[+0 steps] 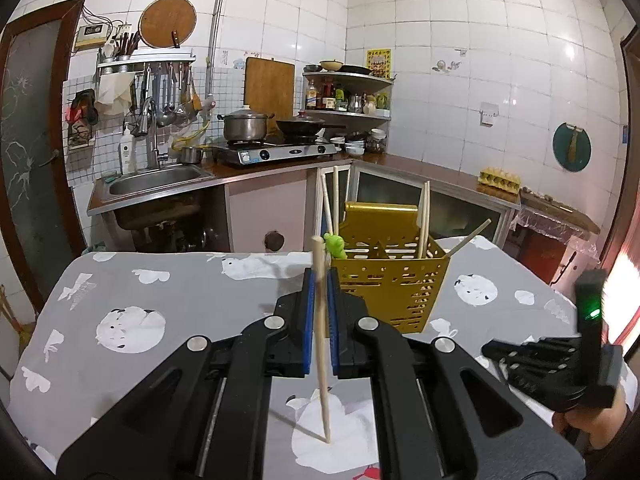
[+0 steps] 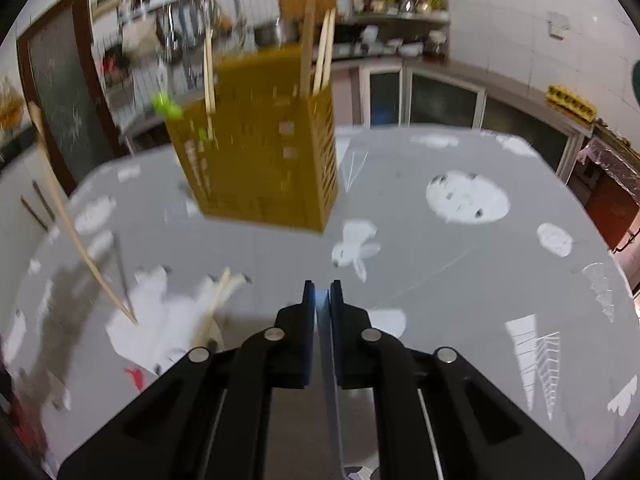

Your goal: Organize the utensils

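Note:
My left gripper [image 1: 320, 276] is shut on a pale wooden chopstick [image 1: 322, 360] that stands almost upright, its tip on the tablecloth. Just behind it stands the yellow perforated utensil holder [image 1: 392, 280] with several chopsticks in it and a small green figure [image 1: 335, 246] at its near-left rim. My right gripper [image 2: 321, 294] is shut on a thin flat grey utensil [image 2: 326, 360] that runs back between the pads; the blur hides what kind it is. In the blurred right wrist view the holder [image 2: 260, 140] stands ahead, the held chopstick [image 2: 80, 240] at the left, and loose chopsticks [image 2: 218, 300] lie on the cloth.
The table carries a grey cloth [image 1: 160, 308] with white prints. A hand holds the right gripper [image 1: 496, 354] at the table's right side. Behind the table are a sink [image 1: 156, 178], a stove [image 1: 276, 152] with pots, and an egg tray [image 1: 500, 178] on the counter.

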Tool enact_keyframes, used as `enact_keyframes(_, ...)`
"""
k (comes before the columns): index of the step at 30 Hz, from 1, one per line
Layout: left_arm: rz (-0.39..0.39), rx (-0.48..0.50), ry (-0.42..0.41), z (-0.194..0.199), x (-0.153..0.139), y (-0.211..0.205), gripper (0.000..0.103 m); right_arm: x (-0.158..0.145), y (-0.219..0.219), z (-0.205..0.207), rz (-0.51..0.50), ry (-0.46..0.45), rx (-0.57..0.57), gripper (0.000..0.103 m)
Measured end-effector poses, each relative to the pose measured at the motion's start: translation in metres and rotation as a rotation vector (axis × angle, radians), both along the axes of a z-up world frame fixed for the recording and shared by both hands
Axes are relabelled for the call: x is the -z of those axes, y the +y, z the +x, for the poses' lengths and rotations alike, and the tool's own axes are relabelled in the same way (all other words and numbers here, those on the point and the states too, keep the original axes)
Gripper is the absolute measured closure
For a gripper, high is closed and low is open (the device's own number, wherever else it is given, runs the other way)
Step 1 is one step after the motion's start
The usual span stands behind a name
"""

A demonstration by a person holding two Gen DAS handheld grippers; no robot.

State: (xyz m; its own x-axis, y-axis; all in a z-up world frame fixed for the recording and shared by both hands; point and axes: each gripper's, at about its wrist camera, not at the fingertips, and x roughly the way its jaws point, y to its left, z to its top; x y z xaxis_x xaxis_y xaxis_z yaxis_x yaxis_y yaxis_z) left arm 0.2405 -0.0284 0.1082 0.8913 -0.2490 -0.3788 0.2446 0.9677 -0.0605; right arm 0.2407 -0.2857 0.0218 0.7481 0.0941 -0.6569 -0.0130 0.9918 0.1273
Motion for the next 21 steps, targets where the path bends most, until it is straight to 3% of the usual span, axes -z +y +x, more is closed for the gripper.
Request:
enact_keyframes(13, -0.003, 0.024, -0.033, -0.005, -0.011, -0.007, 0.099, -0.058, 0.003, -0.043, -0.006, -0.326, 0.077, 0.095)
enact_keyframes(17, -0.005, 0.02, -0.013, 0.0, -0.011, -0.004, 0.099, -0.064, 0.003, -0.043, 0.001, -0.339, 0.072, 0.095)
enact_keyframes(21, -0.035, -0.017, 0.1, 0.026, -0.002, 0.012, 0.097, -0.067, 0.005, -0.042, -0.007, -0.337, 0.061, 0.095)
